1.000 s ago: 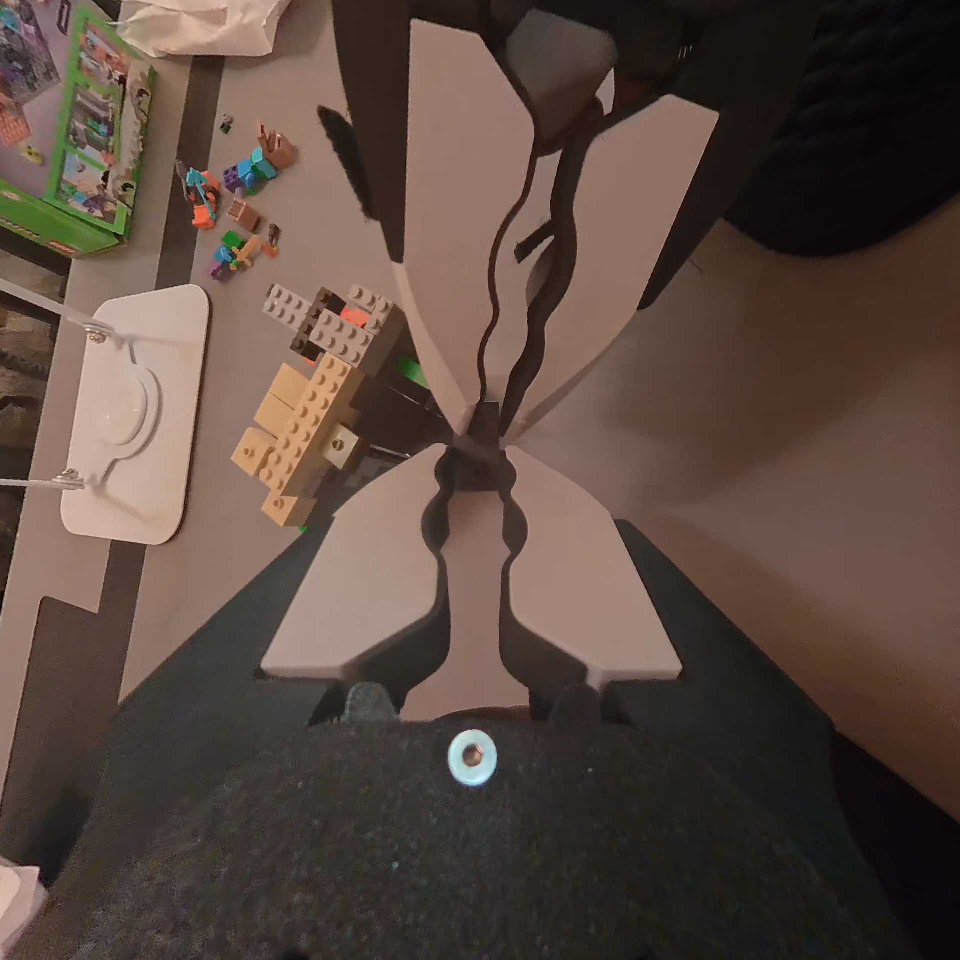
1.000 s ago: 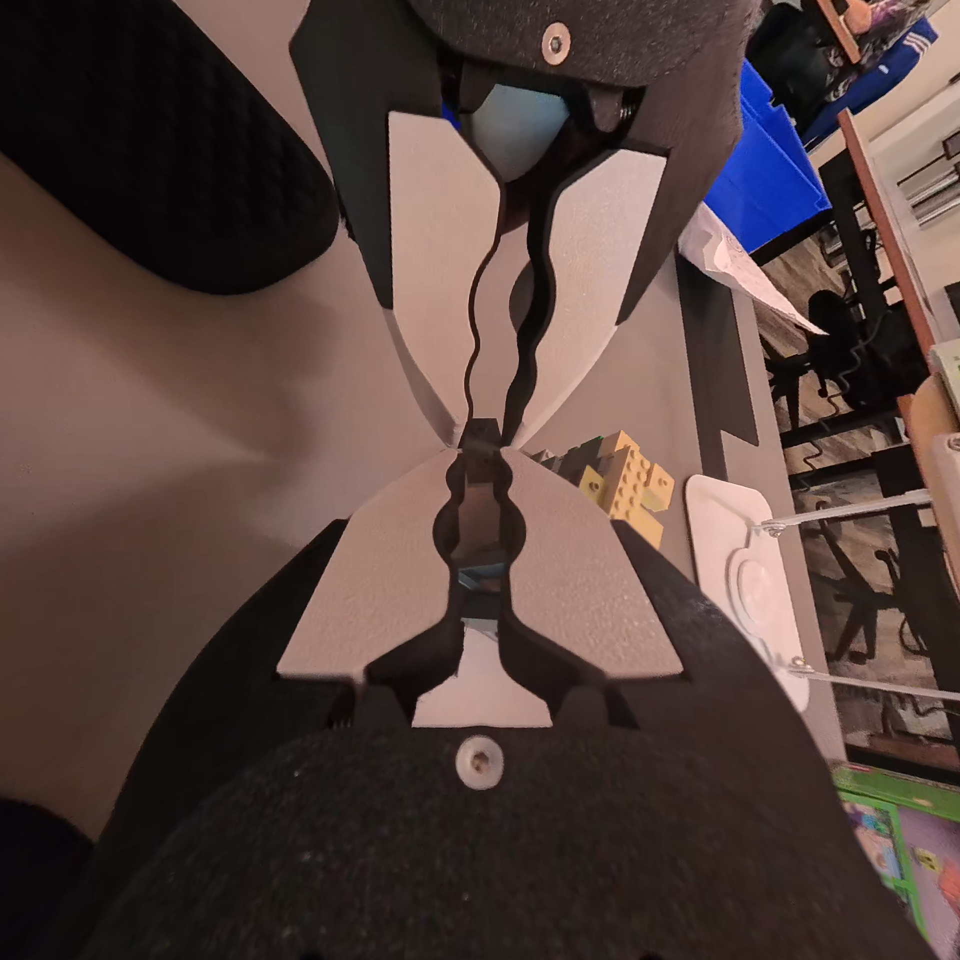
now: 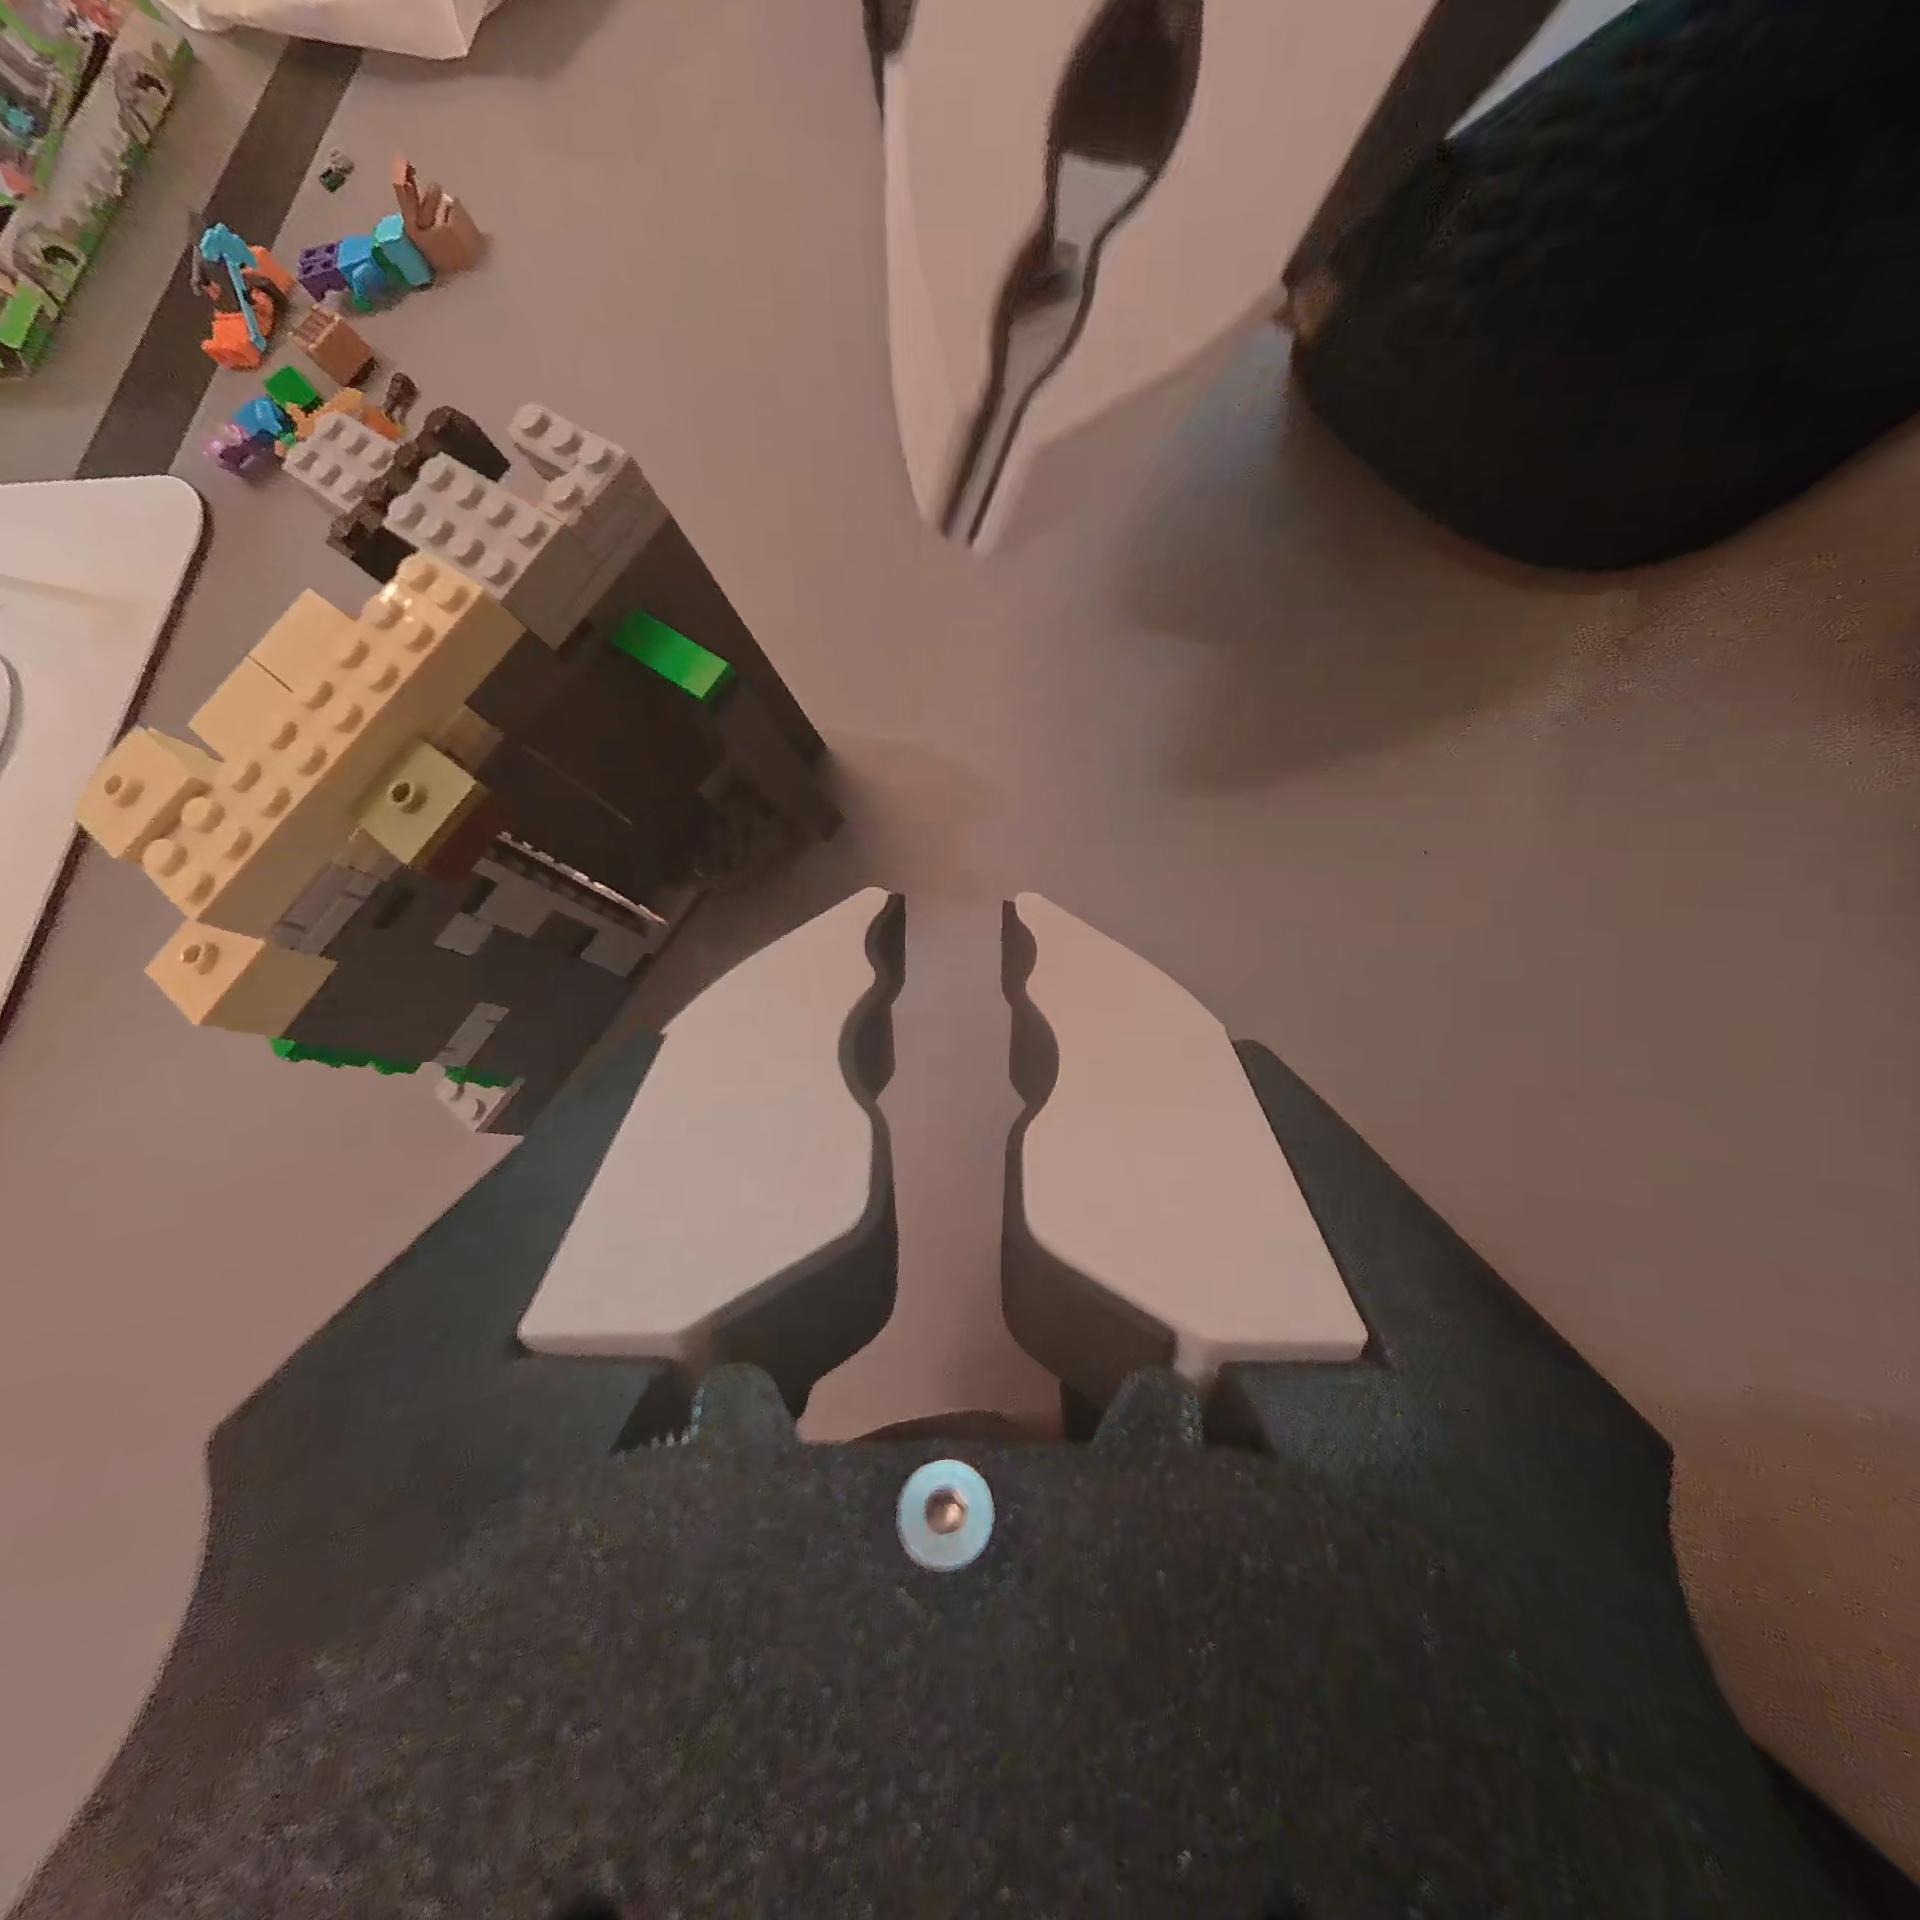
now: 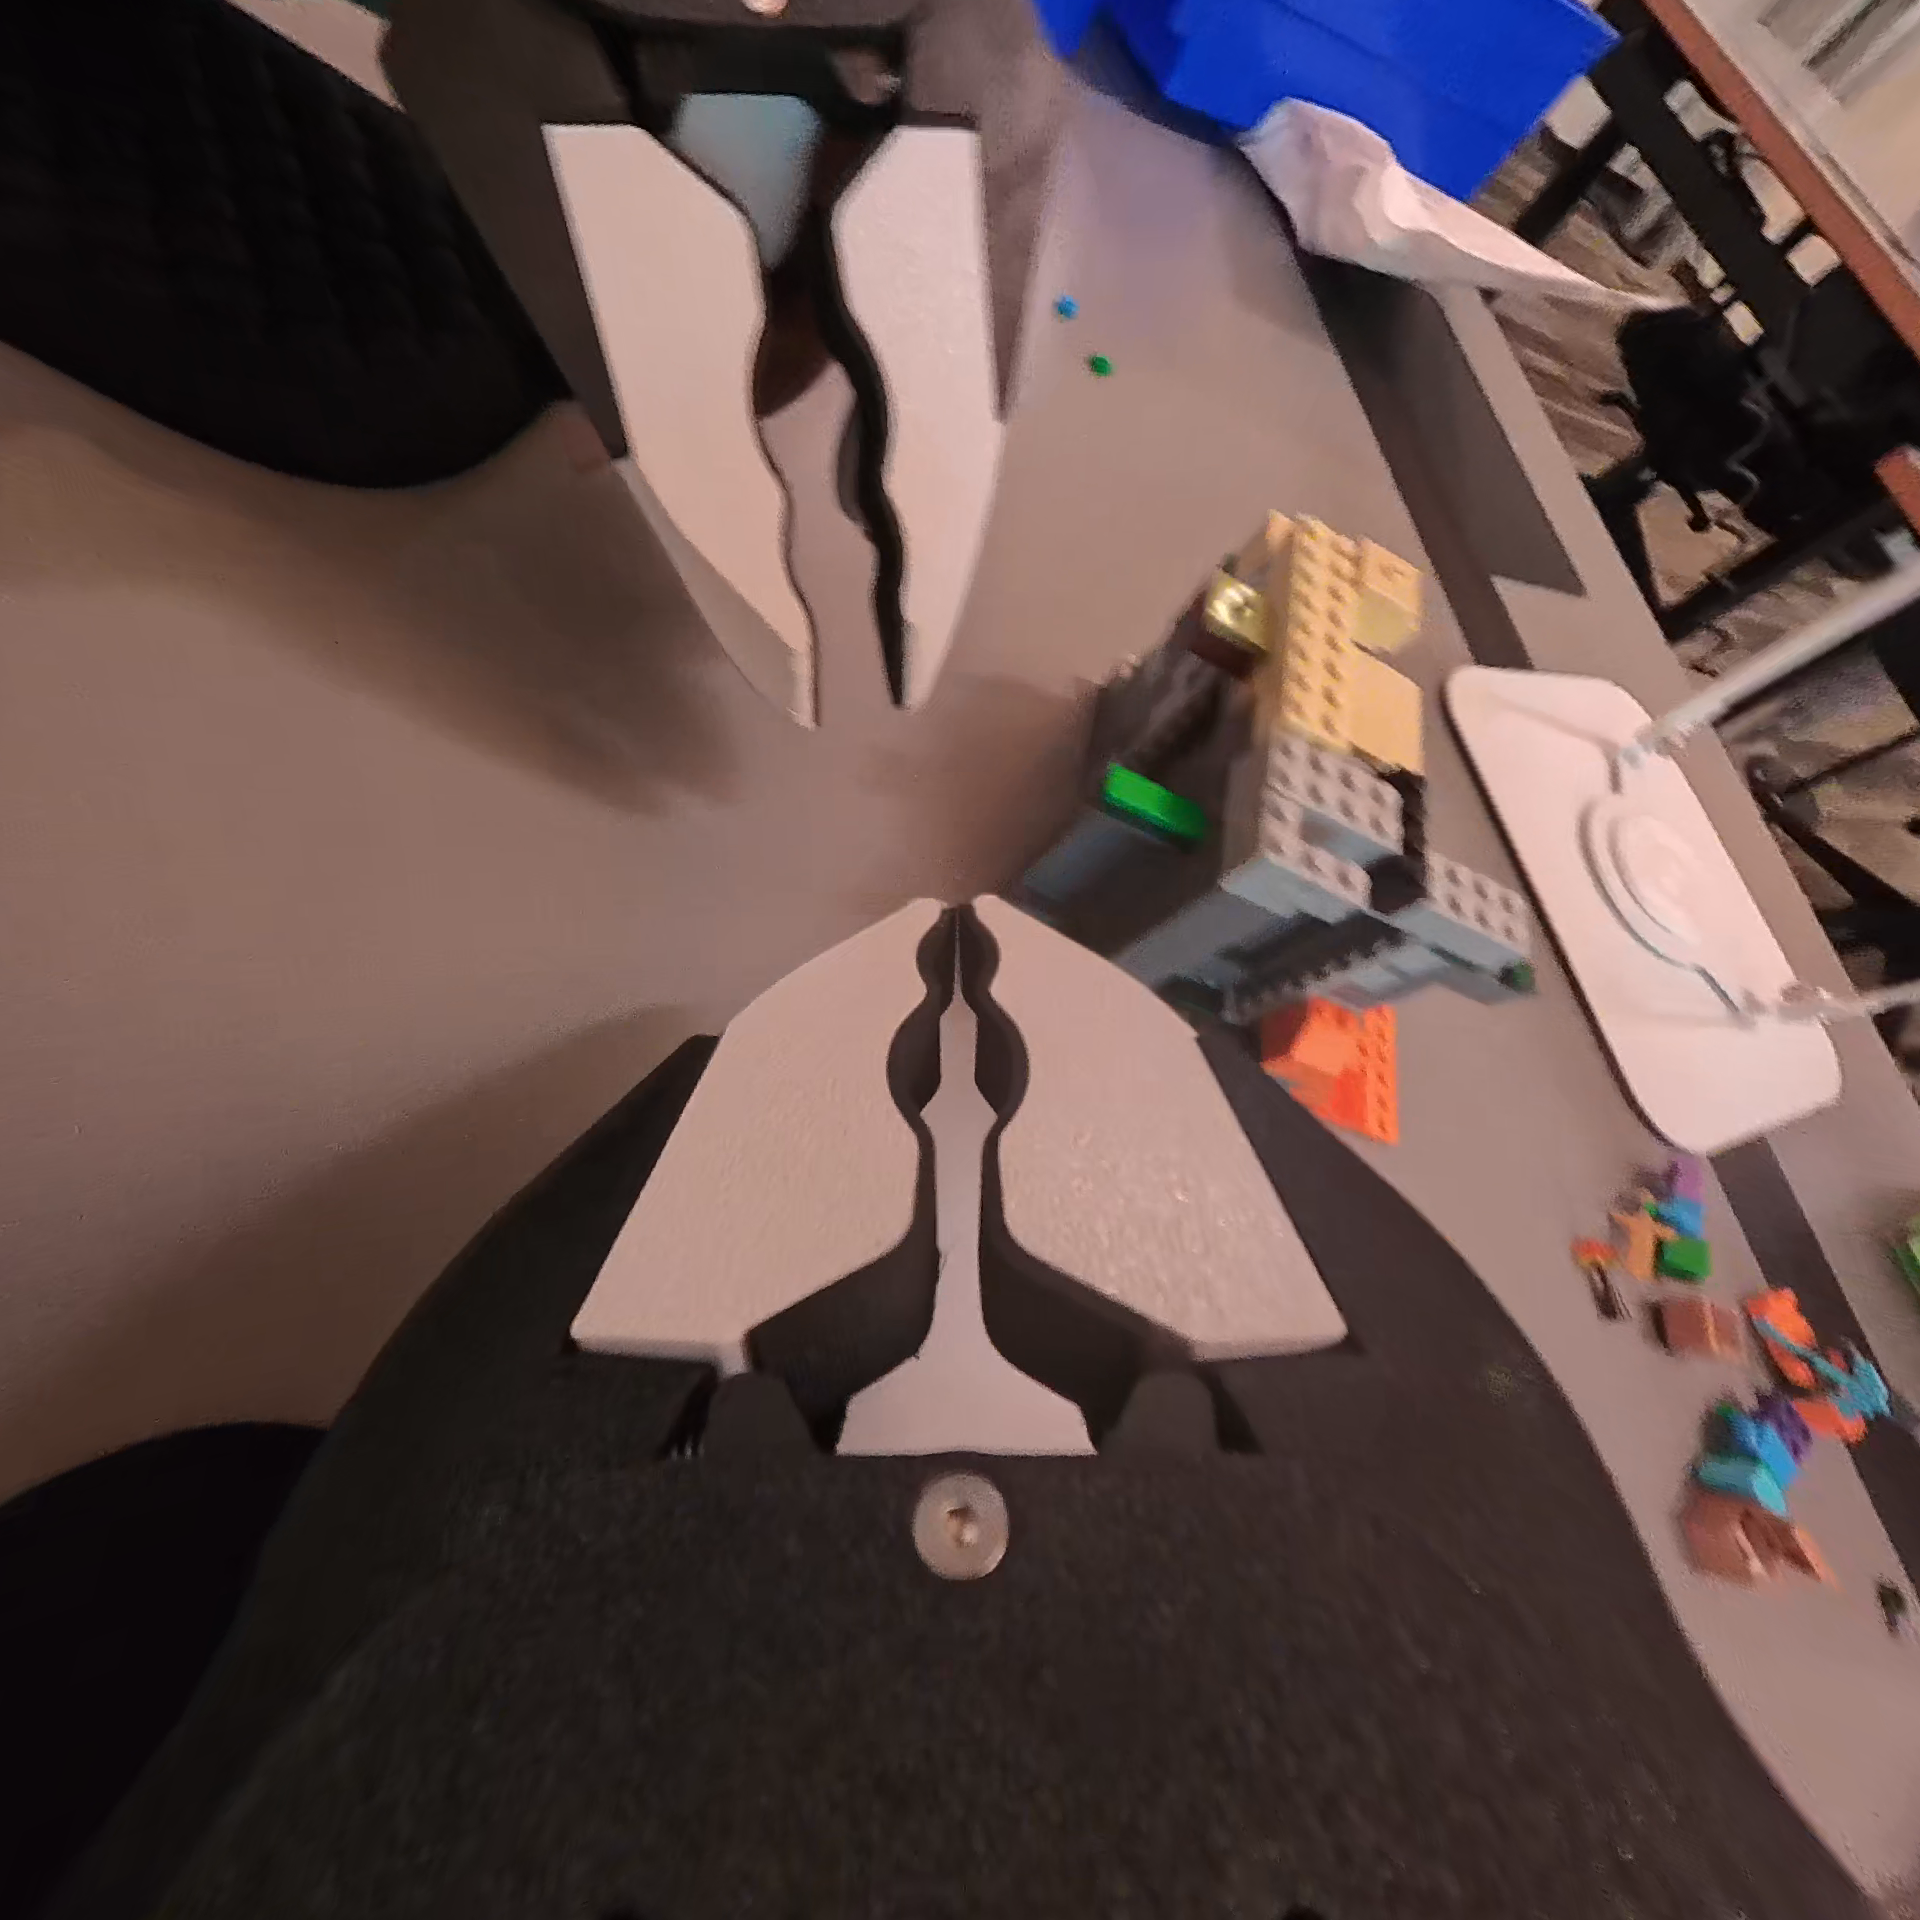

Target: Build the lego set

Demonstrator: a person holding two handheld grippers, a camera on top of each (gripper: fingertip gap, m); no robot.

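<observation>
My left gripper (image 3: 952, 902) is open, with only bare table showing between its fingertips. It hovers over the grey table (image 3: 1403, 987), just right of a brick build (image 3: 468, 748) of tan, grey and black bricks with a green piece. My right gripper (image 4: 954, 910) has its fingertips together, and I see nothing sticking out of them. The build (image 4: 1330, 790) stands to its right. The two grippers face each other with a stretch of table between them. The right gripper shows blurred at the top of the left wrist view (image 3: 961, 530). The left one shows at the top of the right wrist view (image 4: 854, 707).
An orange brick (image 4: 1335, 1060) lies beside the build. Small coloured bricks (image 3: 312, 301) are scattered behind it. A white flat base (image 4: 1621, 883) with metal rods sits past the build. There is also a black padded object (image 3: 1621, 312), a blue bin (image 4: 1299, 62) and a green box (image 3: 62, 156). The grippers' ends are close to 6 centimeters from one another. The white flat base (image 4: 1621, 883) is about equally far from each gripper, around 35 centimeters.
The grippers met tip to tip on a small dark piece a second ago. They have since pulled apart, and the left one has opened. The dark piece is out of sight now.
</observation>
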